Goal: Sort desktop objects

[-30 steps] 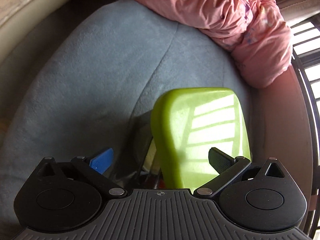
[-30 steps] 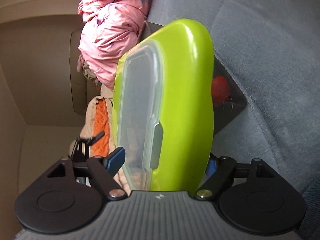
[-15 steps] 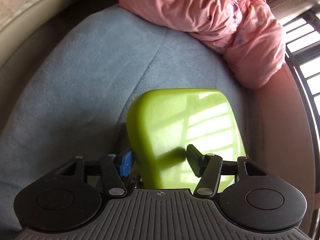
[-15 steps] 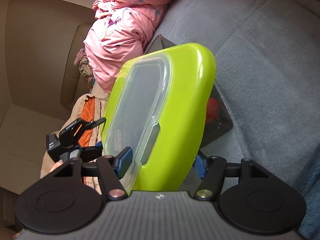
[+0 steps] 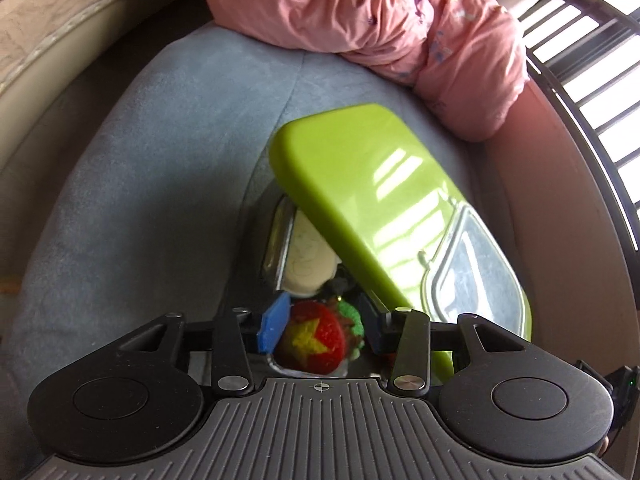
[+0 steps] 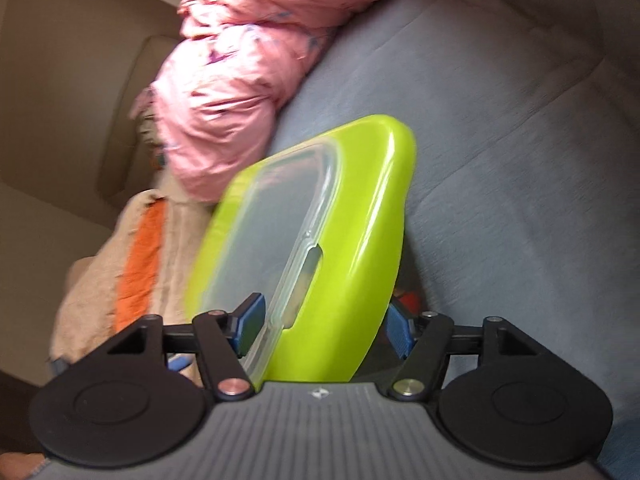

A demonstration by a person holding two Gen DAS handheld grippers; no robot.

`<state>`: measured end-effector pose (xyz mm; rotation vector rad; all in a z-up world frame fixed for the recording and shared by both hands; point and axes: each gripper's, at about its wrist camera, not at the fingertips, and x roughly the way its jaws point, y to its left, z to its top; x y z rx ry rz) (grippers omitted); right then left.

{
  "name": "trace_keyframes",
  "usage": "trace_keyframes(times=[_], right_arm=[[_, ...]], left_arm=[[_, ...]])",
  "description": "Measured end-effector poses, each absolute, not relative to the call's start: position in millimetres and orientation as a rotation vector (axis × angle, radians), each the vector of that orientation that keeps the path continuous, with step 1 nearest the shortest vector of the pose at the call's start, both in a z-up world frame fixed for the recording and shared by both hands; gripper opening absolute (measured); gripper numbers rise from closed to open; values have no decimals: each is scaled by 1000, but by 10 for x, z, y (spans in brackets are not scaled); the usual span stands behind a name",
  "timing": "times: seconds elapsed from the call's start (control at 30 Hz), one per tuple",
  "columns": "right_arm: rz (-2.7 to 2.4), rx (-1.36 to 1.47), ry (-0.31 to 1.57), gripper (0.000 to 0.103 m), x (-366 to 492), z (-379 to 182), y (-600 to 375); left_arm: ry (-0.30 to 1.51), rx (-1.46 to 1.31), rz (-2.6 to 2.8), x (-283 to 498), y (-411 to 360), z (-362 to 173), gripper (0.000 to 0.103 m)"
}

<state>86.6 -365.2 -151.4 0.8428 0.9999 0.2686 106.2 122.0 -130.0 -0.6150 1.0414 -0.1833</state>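
Grey-blue upholstery of a sofa cushion forms the working surface in both wrist views. Lime-green lid, with a clear inset panel and a slot handle, is held tilted off its container; the right gripper is clamped across its near edge, one blue pad on the clear face and the other behind the green rim. In the left wrist view the same lid leans up and to the right, uncovering the storage box, of which only a shiny rim and part of the interior show. Inside lie a pale cream piece with a faint drawn face and a red round item bearing a yellow star, with something green just beside it. The left gripper sits low over the box with its jaws narrowly parted either side of the star item; whether the pads press on it cannot be told. A bundled pink quilt lies beyond on the cushion, and a beige and orange cloth lies past the lid.

Judged progress: the box is opened and holds several items; closing the lid, or adding further items, appears to remain.
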Motion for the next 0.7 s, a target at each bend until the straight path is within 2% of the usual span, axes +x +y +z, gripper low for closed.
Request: trace_keyframes(times=[0.13,0.2,0.23,0.4,0.57,0.7], right_arm=[[225,894,986,74,744,-1587,-3812],[190,911,982,75,653,-1631,-3911],[174,908,982,75,610,-1646,-3957],[108,912,940,76,468,-1696,-4140],[84,913,892,76,513,-1654,-4120],[85,893,874,76,664,-1672,-4012]], left_arm=[[993,-569,-124,1148,1369,-1163,64],[956,-595,-114,1226,1468,-1064,79],[935,-611,-106,1272,1522,-1009,92],[864,-577,-59,1865,1585,-925,96],[966,-620,-154,2614,1470,-1245,99],[1014,-755,-260,2962,1260,-1559,101]])
